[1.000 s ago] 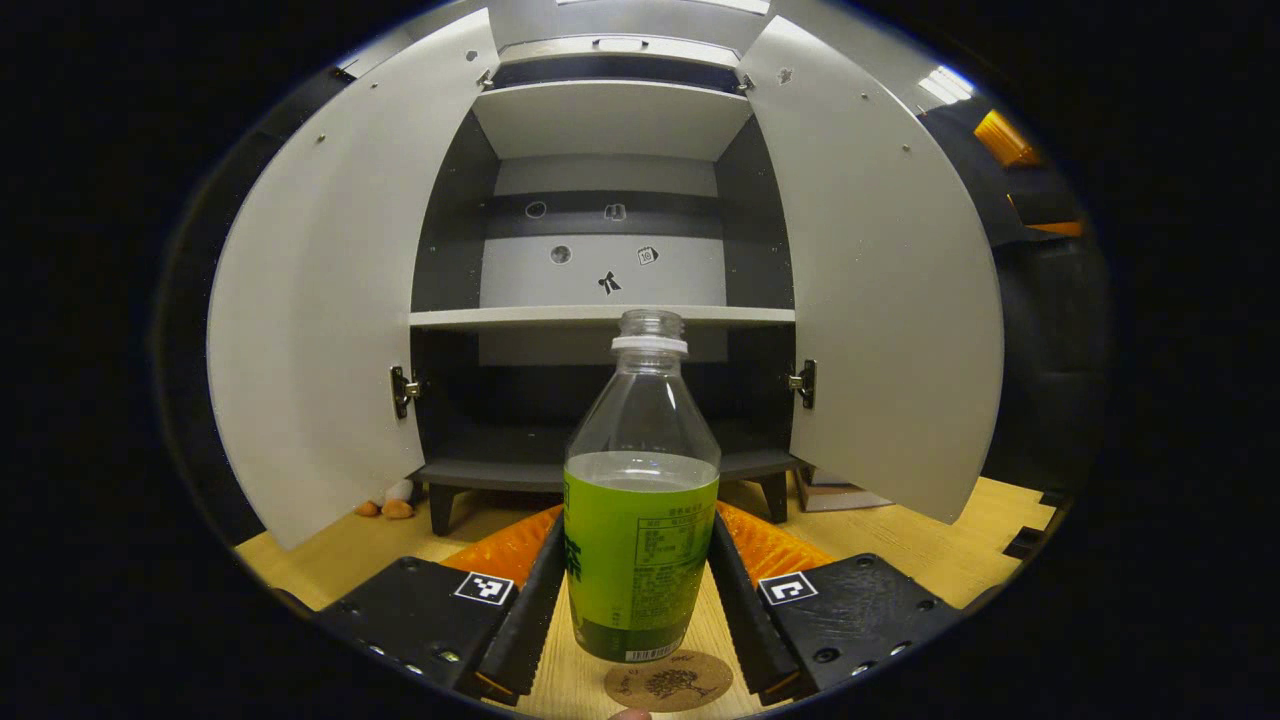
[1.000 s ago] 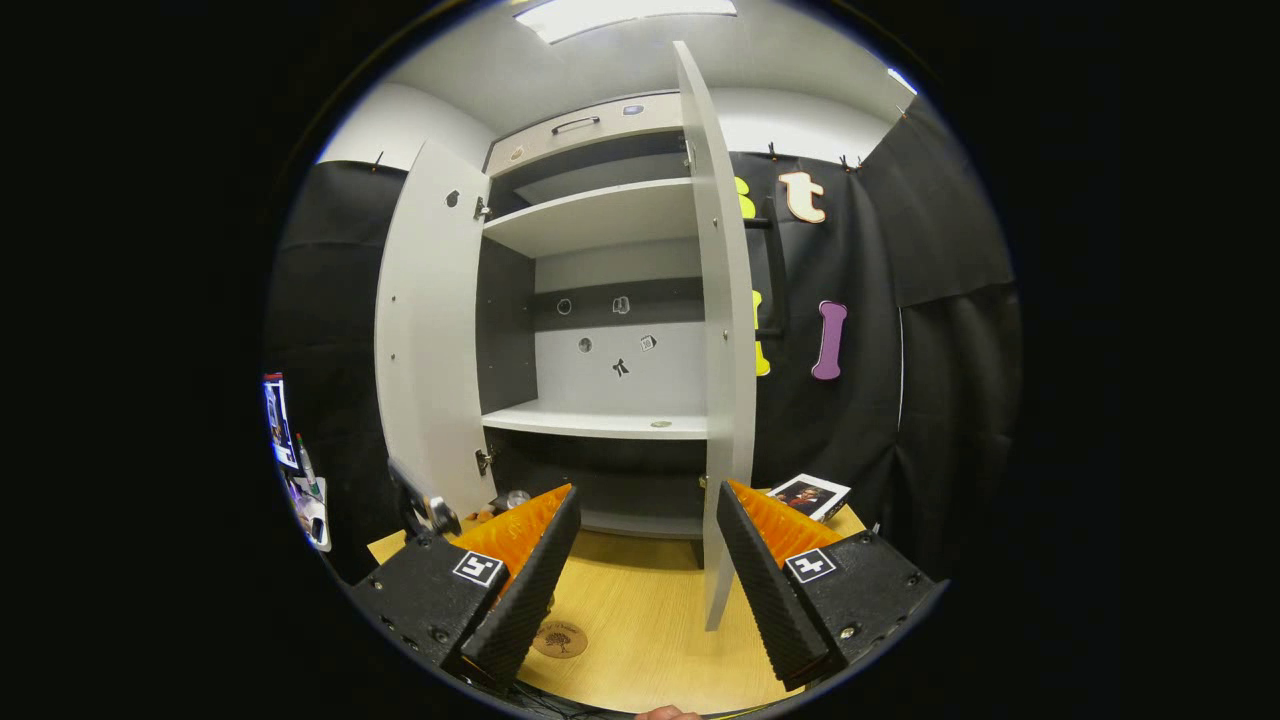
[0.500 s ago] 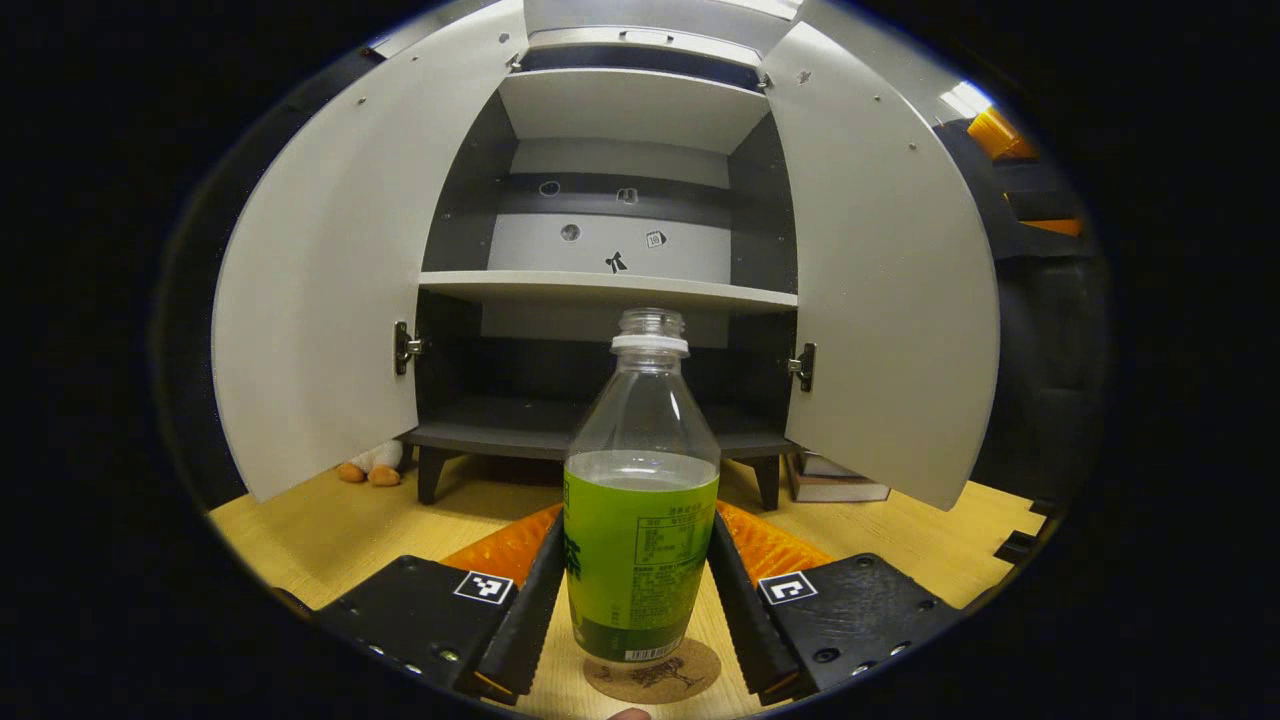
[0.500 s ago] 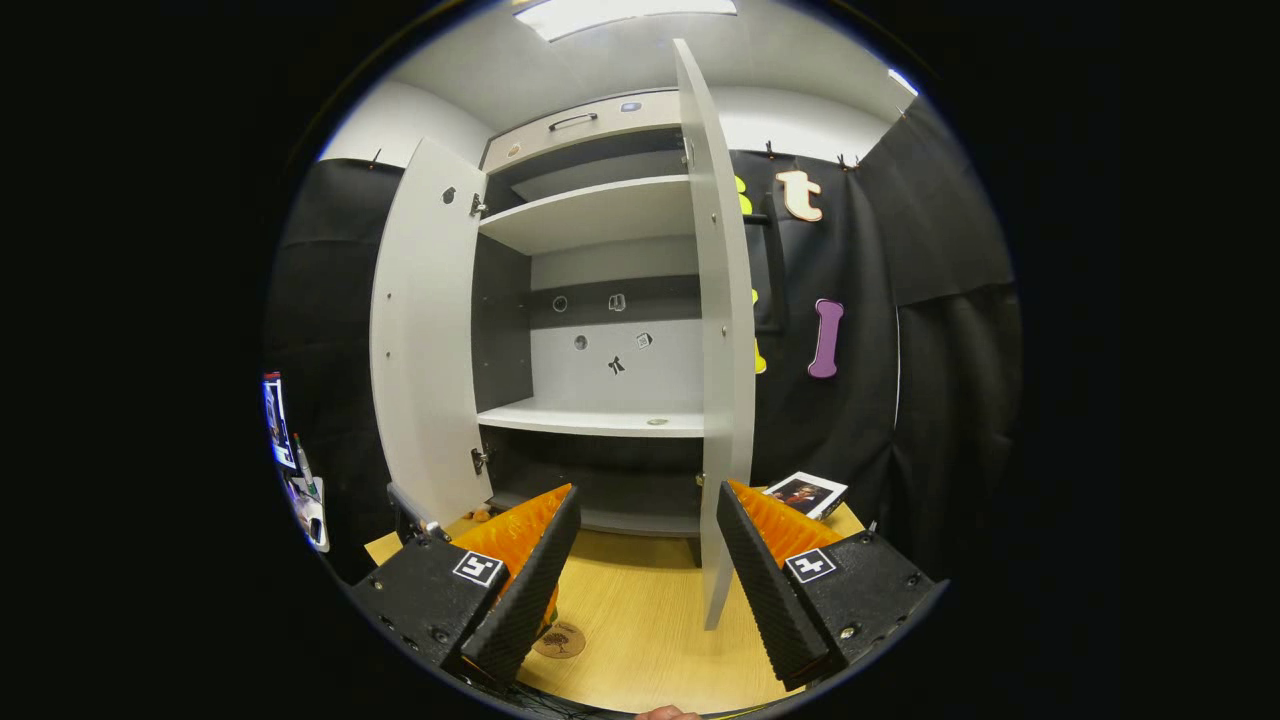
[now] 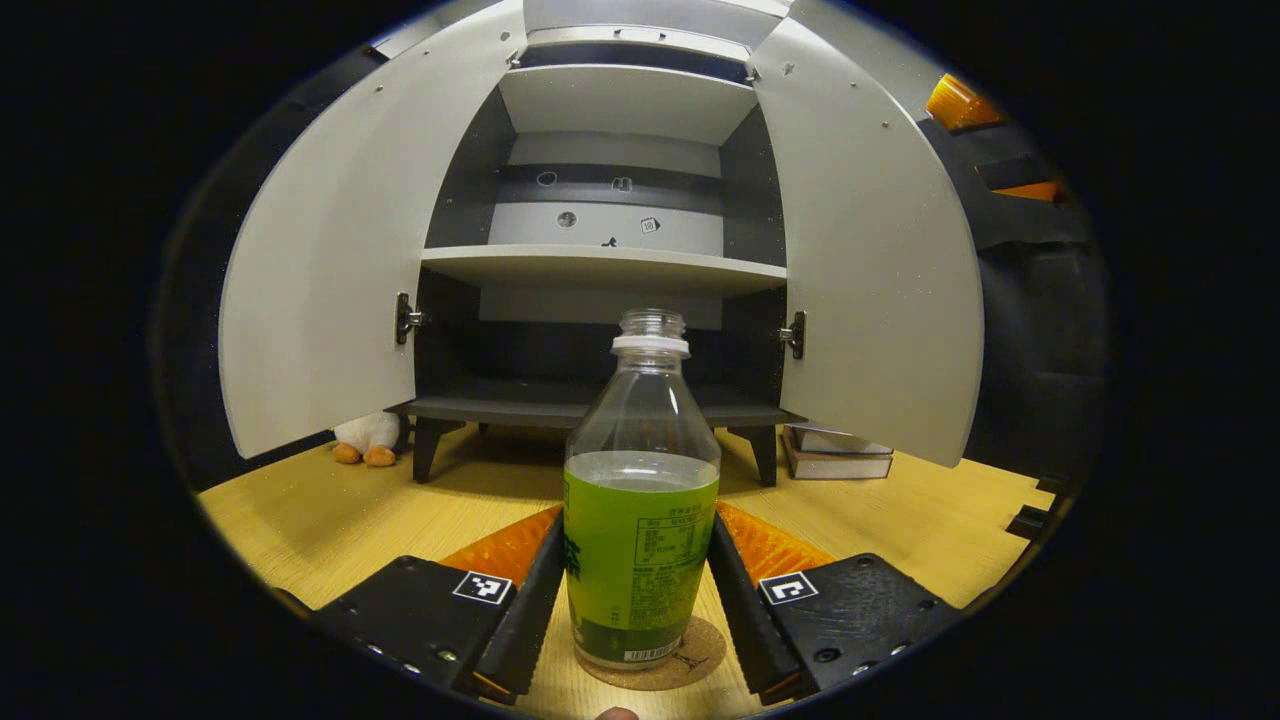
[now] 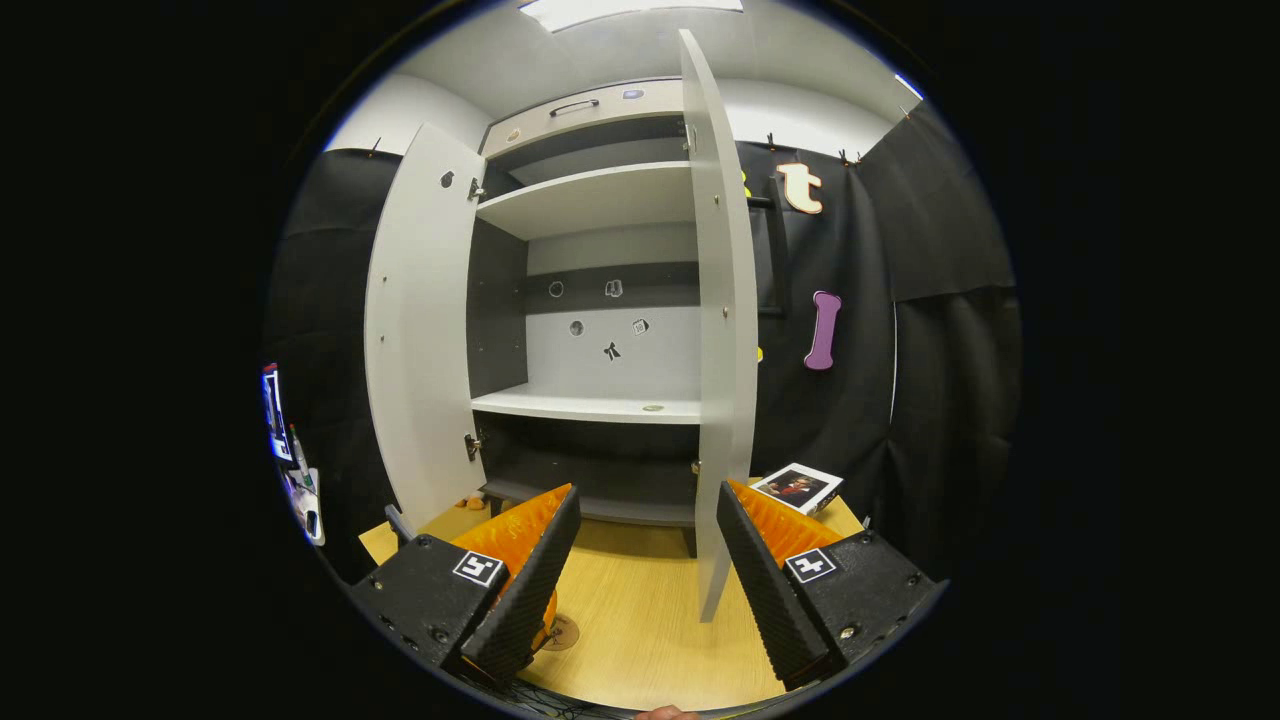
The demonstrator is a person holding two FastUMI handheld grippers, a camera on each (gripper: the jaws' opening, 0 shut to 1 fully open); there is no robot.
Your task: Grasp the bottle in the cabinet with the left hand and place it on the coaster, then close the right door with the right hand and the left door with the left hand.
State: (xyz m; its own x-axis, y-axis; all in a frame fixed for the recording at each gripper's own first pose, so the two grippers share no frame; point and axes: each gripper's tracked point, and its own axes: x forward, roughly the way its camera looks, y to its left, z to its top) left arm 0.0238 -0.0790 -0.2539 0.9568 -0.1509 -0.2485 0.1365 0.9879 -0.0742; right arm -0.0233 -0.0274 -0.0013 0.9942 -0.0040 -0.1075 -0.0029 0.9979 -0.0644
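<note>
Left gripper view: my left gripper pinches the bottle, both fingers pressed against its green label from either side. The bottle stands upright, long axis vertical, open neck pointing up, and its base sits on the coaster on the worktop; I judge it set down or nearly so, and cannot tell whether its full weight rests there. Straight ahead stands the cabinet, both doors swung wide, the left door on my side.

Right gripper view: my right gripper is empty, its fingers spread. The right door stands edge-on just ahead, slightly right of centre between the fingers, its long axis vertical. So the right hand is the nearer one for that door. The coaster's edge peeks out low on the worktop beside my left-hand finger.
</note>
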